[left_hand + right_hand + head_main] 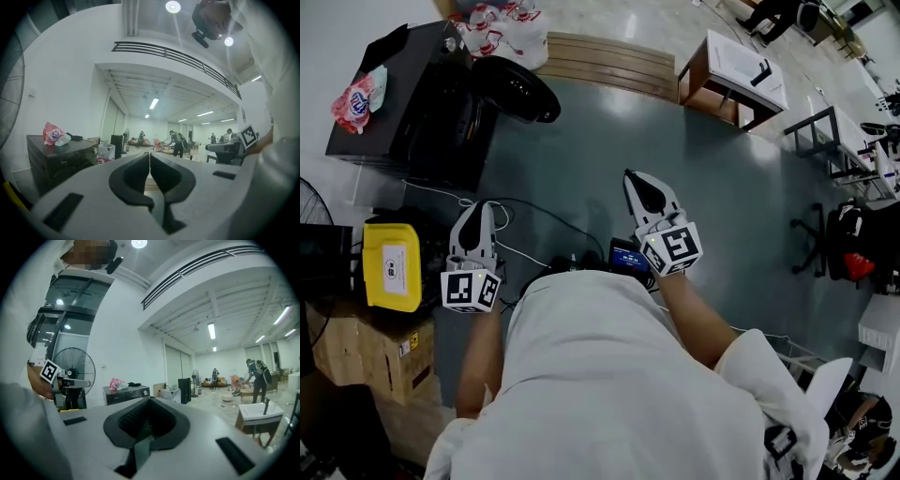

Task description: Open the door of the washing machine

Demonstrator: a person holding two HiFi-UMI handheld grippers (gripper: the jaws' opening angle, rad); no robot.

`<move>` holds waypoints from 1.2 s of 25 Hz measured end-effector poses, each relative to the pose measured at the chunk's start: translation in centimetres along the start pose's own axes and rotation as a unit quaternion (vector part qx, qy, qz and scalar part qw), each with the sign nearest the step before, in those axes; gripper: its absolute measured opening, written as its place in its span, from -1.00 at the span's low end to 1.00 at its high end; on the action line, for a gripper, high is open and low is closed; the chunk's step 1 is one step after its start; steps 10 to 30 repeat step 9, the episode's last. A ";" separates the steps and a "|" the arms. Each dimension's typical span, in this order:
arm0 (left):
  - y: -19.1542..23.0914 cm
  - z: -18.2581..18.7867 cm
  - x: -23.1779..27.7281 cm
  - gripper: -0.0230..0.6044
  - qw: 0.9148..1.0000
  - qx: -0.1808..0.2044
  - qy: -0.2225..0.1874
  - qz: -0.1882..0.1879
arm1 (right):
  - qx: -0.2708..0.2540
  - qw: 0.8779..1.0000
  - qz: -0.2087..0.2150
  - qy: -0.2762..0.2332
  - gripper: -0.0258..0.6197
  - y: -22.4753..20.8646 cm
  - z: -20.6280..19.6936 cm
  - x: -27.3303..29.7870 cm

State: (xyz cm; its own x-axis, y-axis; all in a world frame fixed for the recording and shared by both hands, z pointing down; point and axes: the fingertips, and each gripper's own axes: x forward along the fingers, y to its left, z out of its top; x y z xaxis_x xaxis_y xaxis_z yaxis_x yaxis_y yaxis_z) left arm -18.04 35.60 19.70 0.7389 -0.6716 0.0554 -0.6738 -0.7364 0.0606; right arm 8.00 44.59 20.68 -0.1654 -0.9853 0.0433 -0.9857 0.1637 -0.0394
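Grey floor (pixel 703 178) is stretching ahead of me, and the dark washing machine (pixel 412 112) is standing well off, ahead and to the left. I'm holding the left gripper (pixel 478 211) and right gripper (pixel 637 183) level, jaws closed and empty, the left sitting nearer the machine.

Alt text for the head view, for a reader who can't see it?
Seen from above, a person in white holds the left tool and right tool, both shut and empty, level over a grey floor. The dark washing machine stands ahead at upper left, untouched; a yellow box lies near the left edge.
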 end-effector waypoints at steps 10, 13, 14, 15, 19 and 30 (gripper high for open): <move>-0.7 -0.6 0.0 -0.89 1.000 -0.002 0.008 0.004 | 0.004 1.000 -0.003 0.002 -0.83 -1.2 -0.6 -1.4; -0.7 -0.6 0.0 -0.89 1.000 -0.002 0.008 0.004 | 0.004 1.000 -0.003 0.002 -0.83 -1.2 -0.6 -1.4; -0.7 -0.6 0.0 -0.89 1.000 -0.002 0.008 0.004 | 0.004 1.000 -0.003 0.002 -0.83 -1.2 -0.6 -1.4; -0.7 -0.6 0.0 -0.89 1.000 -0.002 0.008 0.004 | 0.004 1.000 -0.003 0.002 -0.83 -1.2 -0.6 -1.4; -0.7 -0.6 0.0 -0.89 1.000 -0.002 0.008 0.004 | 0.004 1.000 -0.003 0.002 -0.83 -1.2 -0.6 -1.4; -0.7 -0.6 0.0 -0.89 1.000 -0.002 0.008 0.004 | 0.004 1.000 -0.003 0.002 -0.83 -1.2 -0.6 -1.4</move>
